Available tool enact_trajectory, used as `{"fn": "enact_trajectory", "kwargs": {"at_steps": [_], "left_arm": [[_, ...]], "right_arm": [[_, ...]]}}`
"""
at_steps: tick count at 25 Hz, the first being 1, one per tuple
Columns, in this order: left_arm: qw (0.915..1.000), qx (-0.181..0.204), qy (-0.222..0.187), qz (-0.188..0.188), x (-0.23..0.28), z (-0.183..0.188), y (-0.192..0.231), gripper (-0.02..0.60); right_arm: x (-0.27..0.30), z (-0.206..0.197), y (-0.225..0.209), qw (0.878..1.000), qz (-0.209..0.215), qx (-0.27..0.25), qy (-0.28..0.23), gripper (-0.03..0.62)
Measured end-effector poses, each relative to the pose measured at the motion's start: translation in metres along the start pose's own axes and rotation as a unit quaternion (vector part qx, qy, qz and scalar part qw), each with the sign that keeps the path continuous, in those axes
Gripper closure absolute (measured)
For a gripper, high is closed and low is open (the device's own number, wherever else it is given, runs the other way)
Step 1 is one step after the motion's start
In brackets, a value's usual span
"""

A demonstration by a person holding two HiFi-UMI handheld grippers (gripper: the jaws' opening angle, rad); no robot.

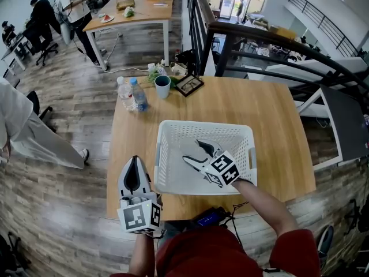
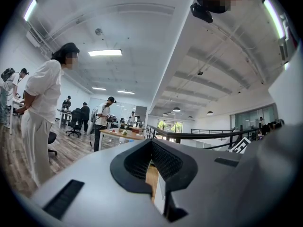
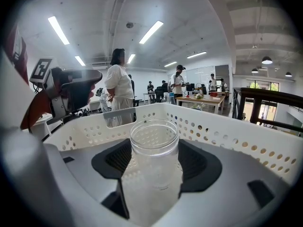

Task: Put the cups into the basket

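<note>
Right gripper [image 1: 195, 153] clamped on clear cup [image 3: 154, 160], which stands upright between its pads. Both are inside basket [image 1: 167, 130], with walls around the gripper; cup-to-floor contact unclear. Left gripper [image 1: 135, 169] empty, jaws closed to a slit, outside the basket on right gripper's left. Teal cup [image 1: 162, 86] well ahead of both grippers, on table [image 1: 271, 120].
</note>
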State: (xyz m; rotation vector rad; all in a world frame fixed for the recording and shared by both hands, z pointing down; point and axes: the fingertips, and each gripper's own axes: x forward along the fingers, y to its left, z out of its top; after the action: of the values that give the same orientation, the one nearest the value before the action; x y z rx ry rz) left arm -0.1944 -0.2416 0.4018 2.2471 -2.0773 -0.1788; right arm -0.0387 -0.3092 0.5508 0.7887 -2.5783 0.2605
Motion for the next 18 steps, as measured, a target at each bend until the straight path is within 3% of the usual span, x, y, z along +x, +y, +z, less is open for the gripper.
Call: {"fn": "enact_trajectory", "kwargs": {"at_steps": [18], "left_arm": [[1.0000, -0.009, 0.001, 0.001, -0.0017, -0.0027, 0.0023, 0.581]], "right_arm": [[-0.0041, -0.0025, 0.0017, 1.000, 0.001, 0.002, 0.007, 0.299]]}}
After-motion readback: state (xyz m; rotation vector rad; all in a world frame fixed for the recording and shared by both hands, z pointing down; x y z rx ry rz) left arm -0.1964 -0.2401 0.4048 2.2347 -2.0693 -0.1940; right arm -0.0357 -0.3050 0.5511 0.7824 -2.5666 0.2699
